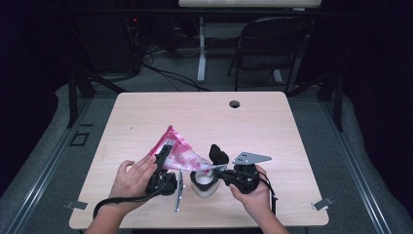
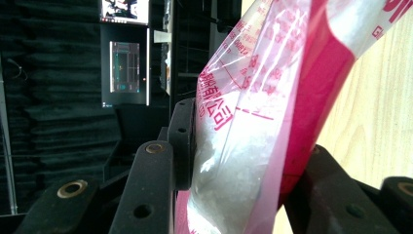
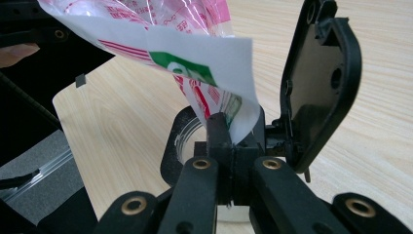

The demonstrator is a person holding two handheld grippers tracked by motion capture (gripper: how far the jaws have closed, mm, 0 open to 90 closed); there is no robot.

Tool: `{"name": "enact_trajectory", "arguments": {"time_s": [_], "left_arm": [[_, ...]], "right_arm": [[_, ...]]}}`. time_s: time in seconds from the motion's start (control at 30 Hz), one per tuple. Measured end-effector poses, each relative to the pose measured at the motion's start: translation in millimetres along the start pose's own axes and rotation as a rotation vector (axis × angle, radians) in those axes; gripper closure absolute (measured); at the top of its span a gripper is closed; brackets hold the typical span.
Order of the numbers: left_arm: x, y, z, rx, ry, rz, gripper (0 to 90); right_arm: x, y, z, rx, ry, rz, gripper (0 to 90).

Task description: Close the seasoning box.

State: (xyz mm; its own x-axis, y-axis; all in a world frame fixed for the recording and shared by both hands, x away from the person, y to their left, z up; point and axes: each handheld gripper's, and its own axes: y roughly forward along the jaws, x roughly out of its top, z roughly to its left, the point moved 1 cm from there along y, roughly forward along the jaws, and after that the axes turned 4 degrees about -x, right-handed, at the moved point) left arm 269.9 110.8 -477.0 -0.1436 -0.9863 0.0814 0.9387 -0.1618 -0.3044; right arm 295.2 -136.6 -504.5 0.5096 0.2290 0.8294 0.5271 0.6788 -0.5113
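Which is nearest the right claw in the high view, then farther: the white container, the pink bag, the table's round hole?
1. White container, just left of the right claw.
2. Pink bag, farther left.
3. Round hole, near the table's far edge.

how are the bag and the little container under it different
The bag is soft, crinkly plastic in pink, white and clear; the container is rigid, with a pale body and a black rim. The bag is tilted in the air, clamped by the left gripper, spout down; the container stands upright on the table. The bag is larger. Both are open: the container's black lid is flipped up.
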Motion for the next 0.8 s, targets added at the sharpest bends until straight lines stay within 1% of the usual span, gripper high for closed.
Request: {"name": "enact_trajectory", "arguments": {"time_s": [0.03, 0.1, 0.2, 0.27, 0.3, 0.37, 0.43, 0.5, 0.53, 0.63, 0.8], "left_arm": [[-0.8, 0.1, -0.6, -0.003, -0.01, -0.001, 66.5], [-1.6, 0.1, -1.4, -0.004, -0.018, -0.001, 66.5], [-3.0, 0.2, -3.5, -0.005, -0.038, -0.008, 66.5], [-4.0, -0.2, -4.4, -0.014, -0.051, -0.007, 66.6], [-4.4, -0.6, -3.9, -0.009, -0.044, -0.004, 66.6], [-5.5, -0.4, -4.7, -0.013, -0.057, -0.006, 66.5], [-6.0, -0.1, -5.4, -0.007, -0.058, -0.01, 66.5], [-6.9, 0.3, -7.4, -0.018, -0.07, -0.006, 66.5], [-7.3, 0.7, -7.8, -0.015, -0.067, -0.006, 66.5], [-8.9, 1.6, -10.0, -0.028, -0.075, -0.002, 66.5], [-12.0, 2.6, -11.8, -0.032, -0.087, -0.001, 66.5]], "right_arm": [[0.1, 0.0, 0.2, 0.0, 0.0, -0.001, 90.0], [0.1, 0.5, 0.6, 0.002, 0.003, -0.004, 90.0], [0.1, 0.8, 0.8, 0.002, -0.001, 0.003, 90.0], [0.1, 0.9, 1.1, 0.003, -0.004, 0.004, 90.0], [0.2, 1.0, 1.2, 0.003, -0.004, 0.004, 90.0], [0.3, 1.3, 1.8, 0.006, -0.005, 0.001, 90.0], [0.2, 1.5, 2.5, 0.005, -0.003, -0.003, 90.0], [0.2, 1.5, 2.5, 0.006, -0.004, -0.002, 90.0], [0.2, 1.6, 2.5, 0.005, -0.004, -0.003, 90.0], [0.3, 1.9, 2.8, 0.006, -0.003, -0.004, 90.0], [1.3, 2.9, 5.0, 0.012, -0.01, -0.003, 90.0]]}}
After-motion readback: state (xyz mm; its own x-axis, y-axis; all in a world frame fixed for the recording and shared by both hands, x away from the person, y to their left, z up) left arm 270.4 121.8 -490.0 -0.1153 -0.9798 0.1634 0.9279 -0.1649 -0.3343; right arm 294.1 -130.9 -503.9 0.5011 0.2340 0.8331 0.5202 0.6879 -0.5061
